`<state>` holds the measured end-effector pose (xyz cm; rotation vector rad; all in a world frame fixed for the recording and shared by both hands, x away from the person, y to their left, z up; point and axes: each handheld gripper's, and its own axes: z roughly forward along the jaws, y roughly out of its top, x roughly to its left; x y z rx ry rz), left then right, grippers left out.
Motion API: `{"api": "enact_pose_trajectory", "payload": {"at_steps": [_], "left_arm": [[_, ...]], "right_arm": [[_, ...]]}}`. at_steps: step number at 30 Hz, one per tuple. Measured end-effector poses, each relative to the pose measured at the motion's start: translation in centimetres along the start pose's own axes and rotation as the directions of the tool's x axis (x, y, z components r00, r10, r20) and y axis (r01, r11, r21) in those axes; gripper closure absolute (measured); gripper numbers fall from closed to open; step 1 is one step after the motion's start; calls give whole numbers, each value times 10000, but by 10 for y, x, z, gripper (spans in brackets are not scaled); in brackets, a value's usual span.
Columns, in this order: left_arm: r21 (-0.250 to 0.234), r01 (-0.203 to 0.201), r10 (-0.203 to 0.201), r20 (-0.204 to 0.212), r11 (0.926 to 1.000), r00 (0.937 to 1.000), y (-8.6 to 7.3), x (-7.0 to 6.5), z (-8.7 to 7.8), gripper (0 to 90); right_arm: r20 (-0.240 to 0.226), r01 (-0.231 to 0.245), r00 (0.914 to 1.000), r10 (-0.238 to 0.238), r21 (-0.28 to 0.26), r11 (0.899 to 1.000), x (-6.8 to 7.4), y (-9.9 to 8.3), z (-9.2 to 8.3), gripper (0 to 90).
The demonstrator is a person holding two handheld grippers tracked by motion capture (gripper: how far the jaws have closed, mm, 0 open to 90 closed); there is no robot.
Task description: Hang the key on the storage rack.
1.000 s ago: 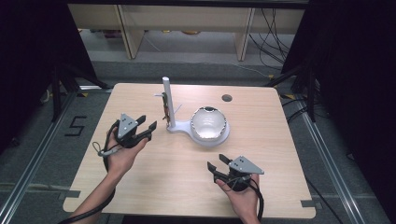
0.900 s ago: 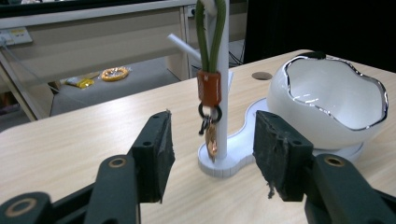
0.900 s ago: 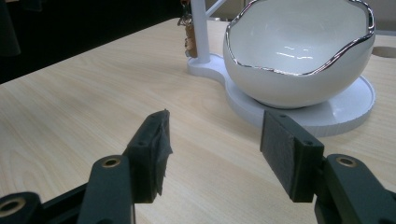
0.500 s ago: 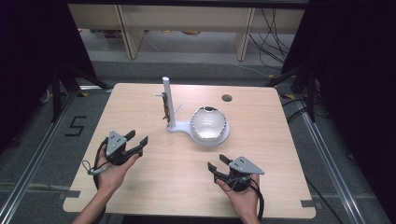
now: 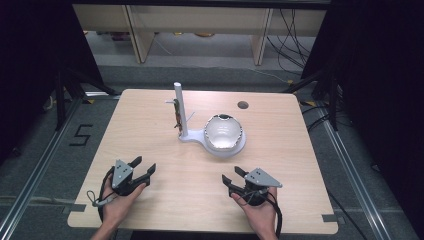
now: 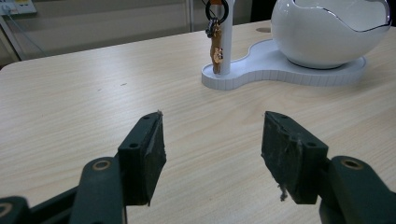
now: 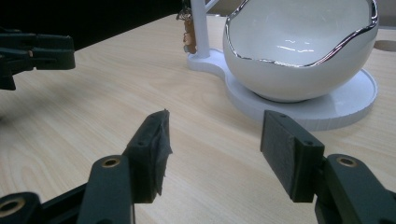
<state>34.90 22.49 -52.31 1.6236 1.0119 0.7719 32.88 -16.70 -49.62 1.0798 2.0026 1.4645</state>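
A white stand (image 5: pixel 192 136) in the middle of the table carries an upright post (image 5: pixel 178 107) and a white bowl with a silver rim (image 5: pixel 224 132). A small key ring with a brown charm (image 5: pixel 176 116) hangs from the post. My left gripper (image 5: pixel 144 165) rests at the near left of the table; its jaws have just been opening and stand open with nothing between them (image 6: pixel 212 140). The key ring (image 6: pixel 215 42) and bowl (image 6: pixel 327 32) lie well ahead of it. My right gripper (image 5: pixel 232 175) sits open and empty at the near right, facing the bowl (image 7: pixel 299 51).
A round hole (image 5: pixel 243 105) is set in the wooden table (image 5: pixel 150 125) behind the bowl. Bare wood lies between both grippers and the stand. Beyond the table stand dark frames, cables and shelf legs. The left gripper (image 7: pixel 37 51) shows at the far left of the right gripper view.
My left gripper has drawn back from beside the post to the near left of the table, and its jaws have widened. The right gripper has stayed put.
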Motion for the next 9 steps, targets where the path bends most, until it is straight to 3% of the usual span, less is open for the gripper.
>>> {"api": "enact_pose_trajectory", "payload": {"at_steps": [1,4,5,6,9], "left_arm": [[-14,90,-90,-2,10000,10000,0,1,-1,383],[-85,130,-131,-109,9999,9999,-1,4,-3,375],[-116,203,-204,-103,9997,9997,-1,4,-3,374],[-128,240,-242,-119,9996,9996,-1,4,-3,372],[-71,146,-148,-188,9999,9997,-1,3,-3,372]], "right_arm": [[-54,-189,9998,189,5,9998,1,0,0,434],[-174,-60,9998,61,65,10000,-2,-2,-1,434],[-159,-247,9996,249,162,9996,-1,-2,-2,434],[-4,-149,9999,150,192,9997,-2,-2,-3,434],[-100,-230,9997,231,92,9997,-2,-3,-2,433]]}}
